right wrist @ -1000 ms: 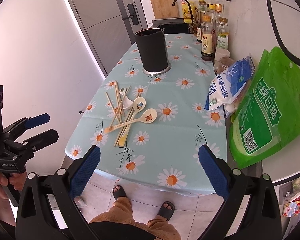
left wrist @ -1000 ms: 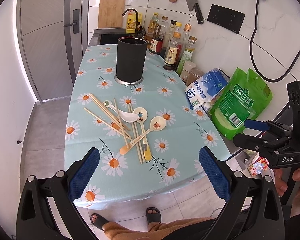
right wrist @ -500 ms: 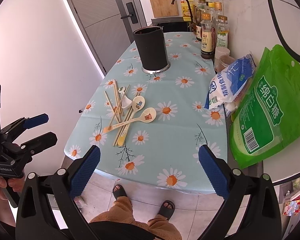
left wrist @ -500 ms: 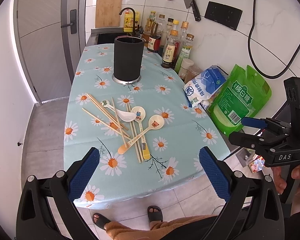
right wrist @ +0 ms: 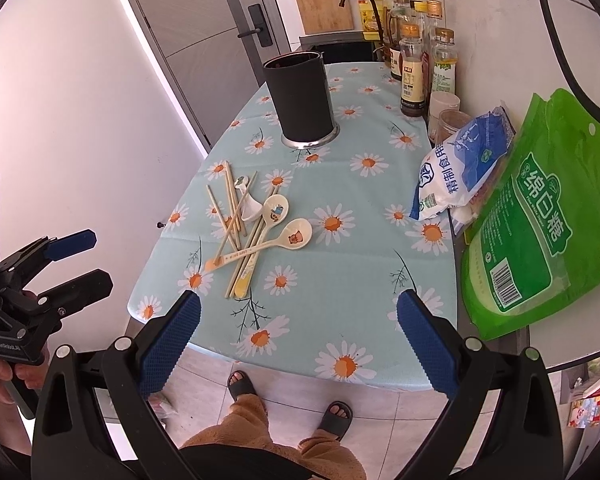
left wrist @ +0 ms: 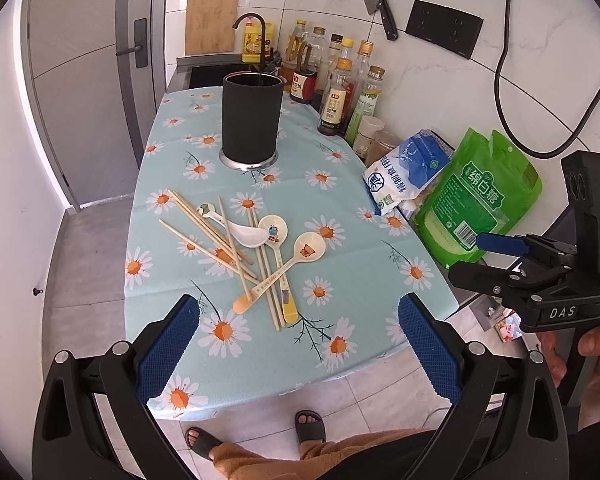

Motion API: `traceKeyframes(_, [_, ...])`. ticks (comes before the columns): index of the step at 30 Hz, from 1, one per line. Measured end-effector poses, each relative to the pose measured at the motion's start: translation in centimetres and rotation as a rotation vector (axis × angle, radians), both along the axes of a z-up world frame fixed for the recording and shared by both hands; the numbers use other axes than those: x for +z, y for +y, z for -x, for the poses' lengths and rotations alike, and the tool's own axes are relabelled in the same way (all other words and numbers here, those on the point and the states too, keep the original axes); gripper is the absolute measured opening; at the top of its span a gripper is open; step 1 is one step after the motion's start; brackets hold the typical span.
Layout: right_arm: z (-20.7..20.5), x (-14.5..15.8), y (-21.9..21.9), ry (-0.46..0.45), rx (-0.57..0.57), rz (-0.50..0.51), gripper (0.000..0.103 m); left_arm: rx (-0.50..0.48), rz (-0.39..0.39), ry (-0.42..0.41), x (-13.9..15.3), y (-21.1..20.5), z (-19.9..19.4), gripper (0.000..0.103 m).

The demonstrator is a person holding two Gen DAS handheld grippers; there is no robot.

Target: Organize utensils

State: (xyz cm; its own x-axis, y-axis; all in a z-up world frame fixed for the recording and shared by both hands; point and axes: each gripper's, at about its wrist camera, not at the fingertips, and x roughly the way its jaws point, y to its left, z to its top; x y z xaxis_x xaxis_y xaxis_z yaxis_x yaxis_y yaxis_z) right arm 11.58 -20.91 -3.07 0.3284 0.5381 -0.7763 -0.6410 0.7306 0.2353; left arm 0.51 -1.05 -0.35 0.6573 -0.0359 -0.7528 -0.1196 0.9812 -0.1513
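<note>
- Wooden chopsticks [left wrist: 204, 232] and cream plastic spoons [left wrist: 278, 262] lay heaped on the daisy-print tablecloth [left wrist: 340, 200], ahead of both grippers, untouched.
- Left gripper [left wrist: 298, 352] and right gripper [right wrist: 298, 346] hovered off the table's near edge, jaws wide, empty.

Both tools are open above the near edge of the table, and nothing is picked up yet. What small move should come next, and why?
Probably lower the left tool toward the pile of chopsticks and spoons. Both tools are open and empty, the pile lies just ahead of the left one, and the black holder stands upright behind it. The right tool is also open and near, so either could start.
</note>
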Motion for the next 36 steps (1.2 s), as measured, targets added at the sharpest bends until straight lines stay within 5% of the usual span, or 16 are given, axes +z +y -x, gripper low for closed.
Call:
traceKeyframes(6, [-0.8,-0.4,0.0,0.016,-0.016,0.009,0.097,-0.013,0.006,0.008,-0.2,0.1,-0.7,0.097])
traceKeyframes(11, [-2.5,-2.3,-0.3,0.153,-0.019,-0.023,0.097,-0.002,0.039,0.024,-0.9,1.0,-1.6,0.097])
traceKeyframes(19, [-3.9,-4.4,0.1,0.243,-0.028,-0.048,0.097,0.02,0.062,0.05,-3.1,3.2,-3.7,0.096])
traceKeyframes(31, [-7.2,-8.6,2.2,0.385,-0.022,-0.124,0.09,0.06,0.214,0.173,-8.8,8.1,-9.1,0.08])
traceKeyframes(36, [-9.0,-9.9,3.6,0.432,-0.018,-0.165,0.077,0.051,0.238,0.239,-10.5,9.7,-11.1,0.068])
